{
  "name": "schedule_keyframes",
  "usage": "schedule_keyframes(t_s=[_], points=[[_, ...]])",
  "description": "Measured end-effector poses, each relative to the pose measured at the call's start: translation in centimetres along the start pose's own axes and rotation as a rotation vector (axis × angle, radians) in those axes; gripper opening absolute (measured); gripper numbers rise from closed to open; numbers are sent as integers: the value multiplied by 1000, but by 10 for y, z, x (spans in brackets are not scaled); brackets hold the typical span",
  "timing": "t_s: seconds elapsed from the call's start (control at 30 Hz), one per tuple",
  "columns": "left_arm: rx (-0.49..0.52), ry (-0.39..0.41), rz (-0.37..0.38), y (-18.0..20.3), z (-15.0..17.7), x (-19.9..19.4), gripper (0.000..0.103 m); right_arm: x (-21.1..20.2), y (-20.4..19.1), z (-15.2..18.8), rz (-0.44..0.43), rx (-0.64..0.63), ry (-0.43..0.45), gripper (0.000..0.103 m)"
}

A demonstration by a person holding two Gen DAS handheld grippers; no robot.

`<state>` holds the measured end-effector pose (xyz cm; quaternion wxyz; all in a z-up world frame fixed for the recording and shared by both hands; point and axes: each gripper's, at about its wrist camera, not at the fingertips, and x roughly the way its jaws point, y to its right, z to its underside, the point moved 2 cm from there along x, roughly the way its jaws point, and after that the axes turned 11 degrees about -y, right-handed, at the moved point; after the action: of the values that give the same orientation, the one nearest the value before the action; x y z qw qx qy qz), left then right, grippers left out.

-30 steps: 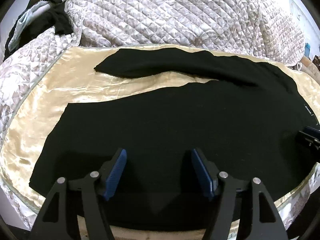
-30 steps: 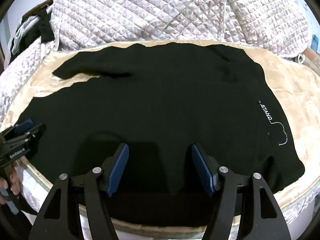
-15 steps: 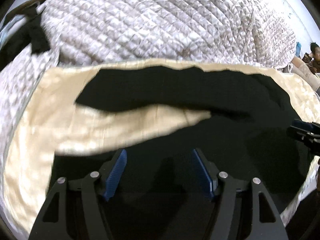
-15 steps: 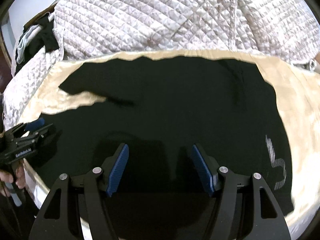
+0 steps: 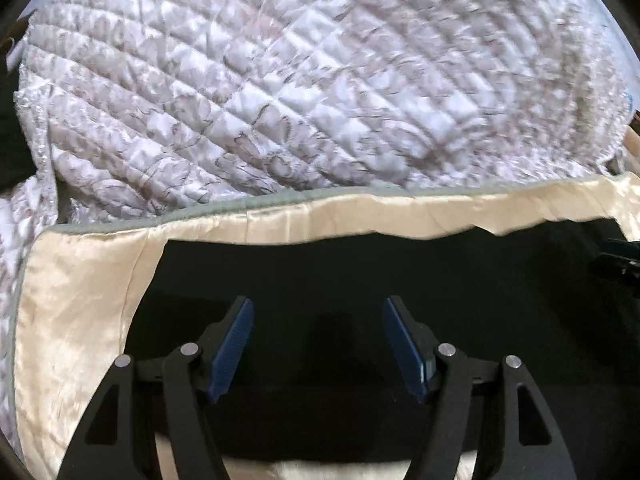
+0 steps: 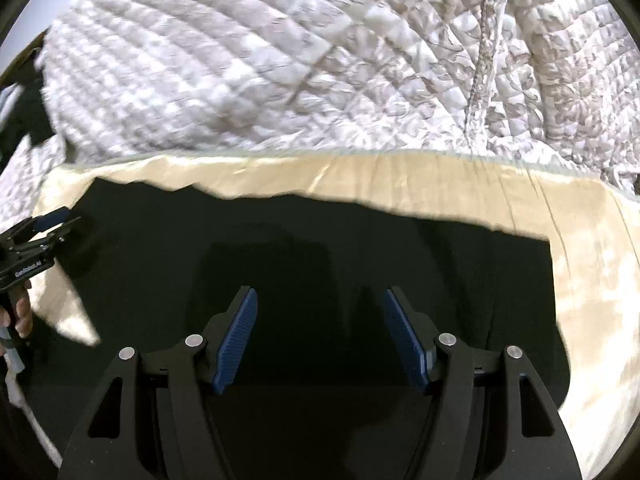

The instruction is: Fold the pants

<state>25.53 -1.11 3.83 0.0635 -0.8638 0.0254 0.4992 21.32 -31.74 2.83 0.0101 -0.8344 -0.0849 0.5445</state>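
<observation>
Black pants (image 5: 360, 272) lie flat on a cream satin cloth (image 5: 80, 300); they also fill the lower part of the right wrist view (image 6: 320, 248). My left gripper (image 5: 318, 344) is open and empty, low over the pants near their far leg end. My right gripper (image 6: 318, 338) is open and empty over the pants' wider part. The left gripper shows at the left edge of the right wrist view (image 6: 36, 236); the right gripper shows dimly at the right edge of the left wrist view (image 5: 618, 258).
A bulky white quilted blanket (image 5: 300, 92) rises just behind the cloth's far edge and also shows in the right wrist view (image 6: 320, 72). Bare cream cloth (image 6: 592, 288) lies to the right of the pants.
Both grippers have moved forward and lower across the pants toward the far edge. The gap between the two legs and the printed label have passed out of view. Both grippers stay open.
</observation>
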Motion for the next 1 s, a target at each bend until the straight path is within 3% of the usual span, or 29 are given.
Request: schedule_keyframes(t_s=[0.23, 0.4, 0.43, 0.47, 0.53, 0.57, 0.63, 0.83, 1.0], points=[[-22, -39, -62, -19, -21, 50, 71, 32, 42, -39, 98, 40, -32, 65], [-38, -28, -61, -21, -24, 62, 69, 46, 35, -44, 151, -40, -40, 68], [-27, -24, -57, -19, -23, 62, 57, 48, 33, -43, 159, -45, -41, 64], [-1, -17, -42, -15, -22, 62, 47, 49, 30, -42, 158, -60, -40, 50], [58, -10, -28, -2, -18, 61, 6, 49, 24, -40, 117, -82, -40, 19], [90, -6, -34, 6, -16, 61, 3, 50, 19, -39, 127, -94, -39, 11], [115, 8, -82, 14, -14, 60, 2, 51, 8, -37, 174, -137, -30, 8], [56, 61, -46, -2, -13, 34, 1, 28, 15, -31, 135, -93, 37, 5], [11, 151, -3, -12, -5, -21, 1, -16, 2, -16, 98, -86, 131, 5]])
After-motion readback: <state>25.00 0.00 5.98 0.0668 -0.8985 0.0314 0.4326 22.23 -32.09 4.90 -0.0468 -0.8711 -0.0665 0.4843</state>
